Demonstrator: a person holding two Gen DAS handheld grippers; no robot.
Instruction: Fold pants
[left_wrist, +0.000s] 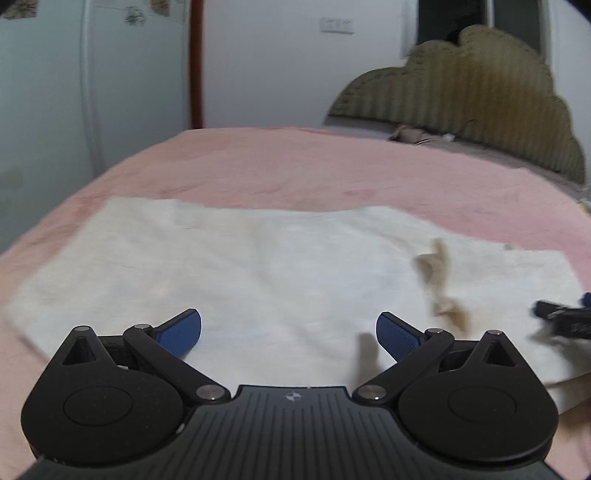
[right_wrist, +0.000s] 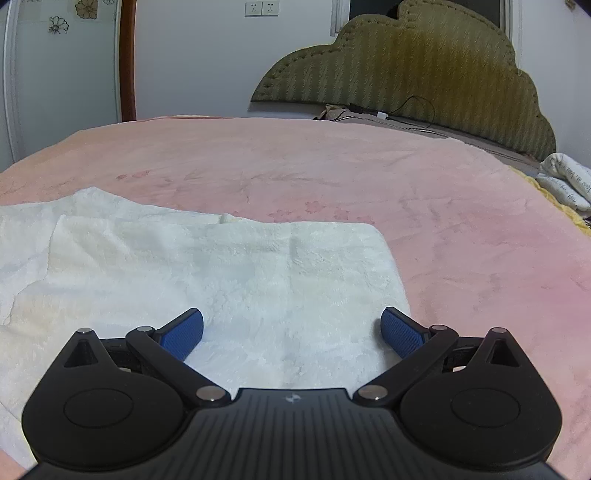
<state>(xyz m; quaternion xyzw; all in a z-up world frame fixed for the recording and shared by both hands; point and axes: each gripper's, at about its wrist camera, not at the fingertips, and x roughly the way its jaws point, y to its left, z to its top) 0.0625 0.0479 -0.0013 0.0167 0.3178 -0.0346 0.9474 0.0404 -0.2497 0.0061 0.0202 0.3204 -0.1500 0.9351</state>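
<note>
White fluffy pants (left_wrist: 258, 266) lie spread flat on the pink bedspread (left_wrist: 295, 166). A beige drawstring (left_wrist: 443, 288) lies on them at the right in the left wrist view. My left gripper (left_wrist: 289, 332) is open and empty above the near part of the pants. My right gripper (right_wrist: 291, 332) is open and empty above the pants' right end (right_wrist: 258, 273), where a folded layer shows at the left. The right gripper's black tip also shows in the left wrist view (left_wrist: 565, 321) at the far right edge.
The pink bedspread (right_wrist: 369, 177) extends far behind and to the right of the pants. An olive padded headboard (right_wrist: 424, 66) stands at the back right with a cable (right_wrist: 406, 107) and small items at its foot. A patterned pillow (right_wrist: 565, 181) lies at the right edge.
</note>
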